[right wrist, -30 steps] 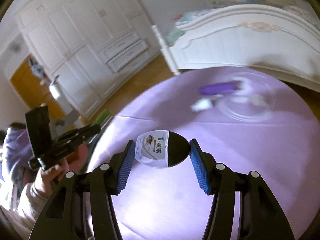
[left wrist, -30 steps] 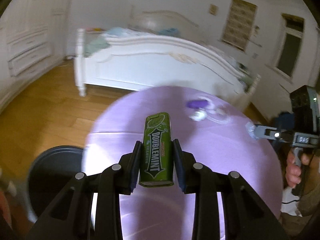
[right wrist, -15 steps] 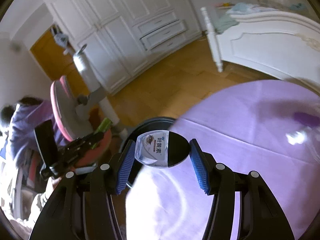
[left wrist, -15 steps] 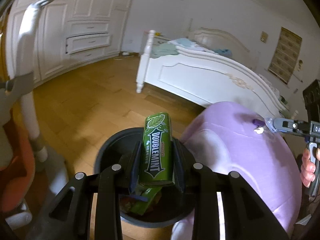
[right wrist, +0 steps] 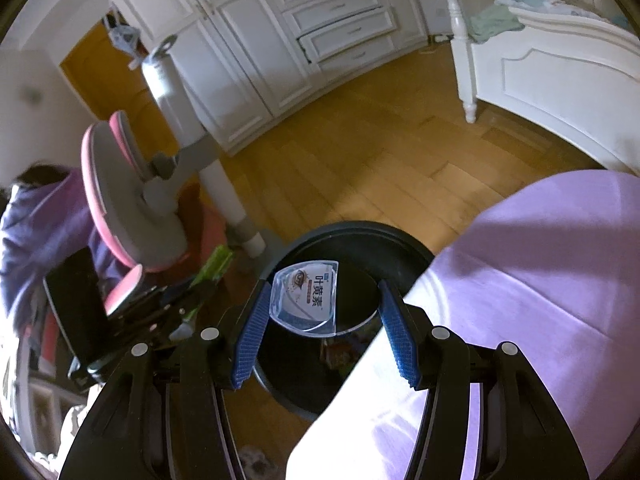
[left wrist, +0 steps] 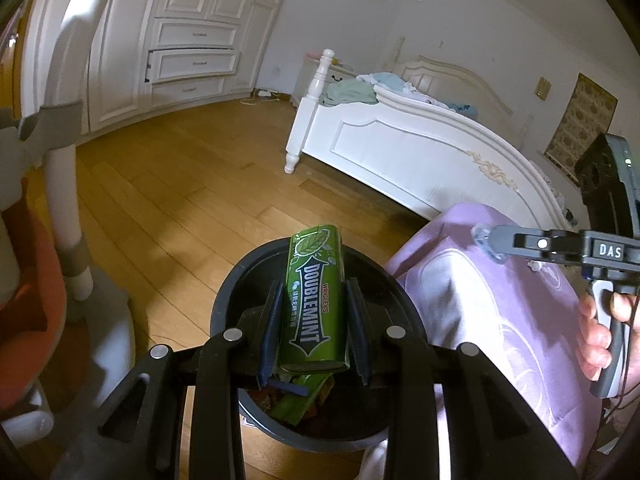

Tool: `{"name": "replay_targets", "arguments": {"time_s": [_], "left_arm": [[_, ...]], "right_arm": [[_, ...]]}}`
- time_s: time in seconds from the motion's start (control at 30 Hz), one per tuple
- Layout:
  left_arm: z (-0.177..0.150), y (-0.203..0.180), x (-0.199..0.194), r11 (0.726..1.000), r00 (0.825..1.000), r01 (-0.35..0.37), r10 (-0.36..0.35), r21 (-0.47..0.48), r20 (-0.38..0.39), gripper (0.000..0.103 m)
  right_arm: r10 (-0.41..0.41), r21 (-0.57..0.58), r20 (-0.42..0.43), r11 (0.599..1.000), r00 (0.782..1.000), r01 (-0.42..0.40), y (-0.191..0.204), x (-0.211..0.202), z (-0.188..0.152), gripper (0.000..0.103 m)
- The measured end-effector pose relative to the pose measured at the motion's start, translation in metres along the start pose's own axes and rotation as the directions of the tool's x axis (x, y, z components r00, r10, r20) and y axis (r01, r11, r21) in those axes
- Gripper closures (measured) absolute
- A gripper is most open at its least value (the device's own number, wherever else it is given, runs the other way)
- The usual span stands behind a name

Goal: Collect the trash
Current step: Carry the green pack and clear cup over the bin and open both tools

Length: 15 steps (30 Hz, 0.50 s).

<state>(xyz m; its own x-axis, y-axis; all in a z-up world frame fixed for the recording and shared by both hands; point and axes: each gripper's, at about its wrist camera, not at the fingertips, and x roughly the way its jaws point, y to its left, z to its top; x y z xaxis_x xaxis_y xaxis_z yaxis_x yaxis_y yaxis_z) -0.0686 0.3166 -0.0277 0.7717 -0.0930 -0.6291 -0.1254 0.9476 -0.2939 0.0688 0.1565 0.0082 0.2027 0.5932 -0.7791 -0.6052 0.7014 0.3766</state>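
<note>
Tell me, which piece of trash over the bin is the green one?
The Doublemint gum pack, held by the left gripper. The right gripper's piece is a clear and black blister pack.

My right tool (right wrist: 325,334) clamps a small oval container (right wrist: 320,300), half clear with a printed label and half black, directly over the open black trash bin (right wrist: 360,236) on the wooden floor (right wrist: 360,152). The purple-covered tabletop (right wrist: 540,280) sits just right of the bin. At far left I see my left tool (right wrist: 160,308) holding something green, with a pink chair (right wrist: 120,184) behind it.
</note>
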Motion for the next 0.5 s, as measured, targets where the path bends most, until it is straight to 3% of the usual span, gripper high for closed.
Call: {"name": "replay_targets", "arguments": {"time_s": [0.5], "left_arm": [[0.001,0.011,0.023,1.0,0.999,0.016,-0.017,-0.022,-0.044,0.072]], "right_arm": [[0.003,-0.009,-0.053,1.0,0.999,-0.004,0.001,0.04,0.004,0.047]]}}
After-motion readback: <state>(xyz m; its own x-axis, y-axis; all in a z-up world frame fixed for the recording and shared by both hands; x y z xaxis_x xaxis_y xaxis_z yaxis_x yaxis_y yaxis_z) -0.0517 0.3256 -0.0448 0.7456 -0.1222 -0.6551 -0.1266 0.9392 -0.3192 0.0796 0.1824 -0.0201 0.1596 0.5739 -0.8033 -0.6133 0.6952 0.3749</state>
